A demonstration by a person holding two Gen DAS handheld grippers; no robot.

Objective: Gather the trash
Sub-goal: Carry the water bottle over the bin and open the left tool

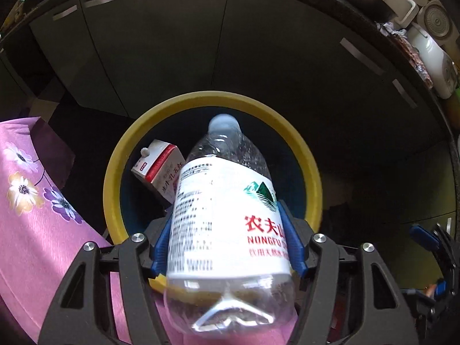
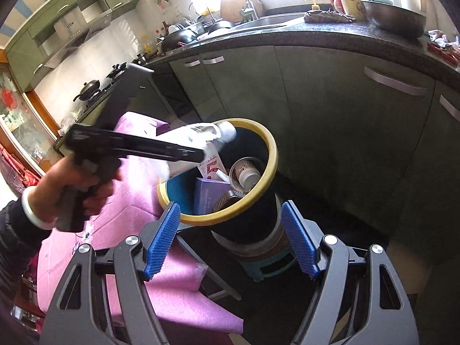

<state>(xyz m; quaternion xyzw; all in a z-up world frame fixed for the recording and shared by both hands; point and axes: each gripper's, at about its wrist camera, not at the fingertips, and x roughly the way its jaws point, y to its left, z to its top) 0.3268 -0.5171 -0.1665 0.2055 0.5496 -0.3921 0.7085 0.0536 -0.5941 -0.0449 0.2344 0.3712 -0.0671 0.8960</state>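
My left gripper (image 1: pixel 227 235) is shut on an empty clear plastic water bottle (image 1: pixel 224 201) with a white label, cap end pointing into the mouth of the trash bin (image 1: pixel 310 166), a dark bin with a yellow rim. A small red-and-white carton (image 1: pixel 159 169) lies inside the bin. In the right wrist view the bottle (image 2: pixel 198 135) hangs over the bin's (image 2: pixel 267 172) left rim, held by the left gripper (image 2: pixel 201 155). The bin holds the carton (image 2: pixel 211 166), a paper cup (image 2: pixel 244 172) and a purple box (image 2: pixel 208 198). My right gripper (image 2: pixel 230 241) is open and empty in front of the bin.
A table with a pink floral cloth (image 1: pixel 34 207) (image 2: pixel 138 178) stands just left of the bin. Grey-green cabinets (image 2: pixel 330 109) under a dark countertop (image 2: pixel 316 31) curve behind the bin, loaded with bowls, cups and pans. The bin sits on a small stool (image 2: pixel 270 264).
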